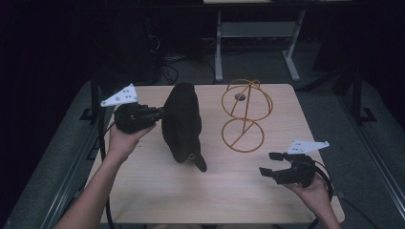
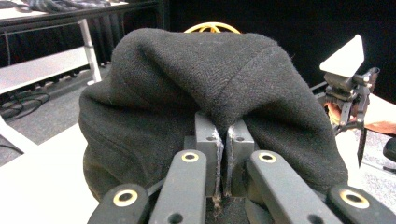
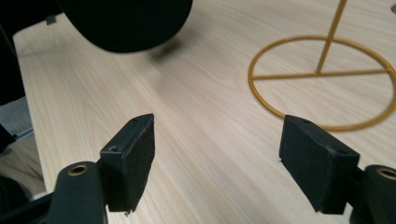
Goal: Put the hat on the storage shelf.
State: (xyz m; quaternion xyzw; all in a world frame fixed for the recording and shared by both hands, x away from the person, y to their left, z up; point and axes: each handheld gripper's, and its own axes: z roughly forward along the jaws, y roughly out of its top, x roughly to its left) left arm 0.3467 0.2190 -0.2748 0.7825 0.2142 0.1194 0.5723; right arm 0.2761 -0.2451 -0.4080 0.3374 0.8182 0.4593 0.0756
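Left gripper (image 1: pixel 160 113) pinching fold of black wool cap (image 1: pixel 183 125), holding it above pale wooden tabletop (image 1: pixel 157 191) beside gold wire stand (image 1: pixel 245 114). Right gripper (image 1: pixel 267 164) hanging released, empty. Risk: thin pinch slipping, cap dropping short of stand.

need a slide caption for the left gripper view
Left tongs pinch a fold of a black cap, with the gold wire stand peeking behind it.
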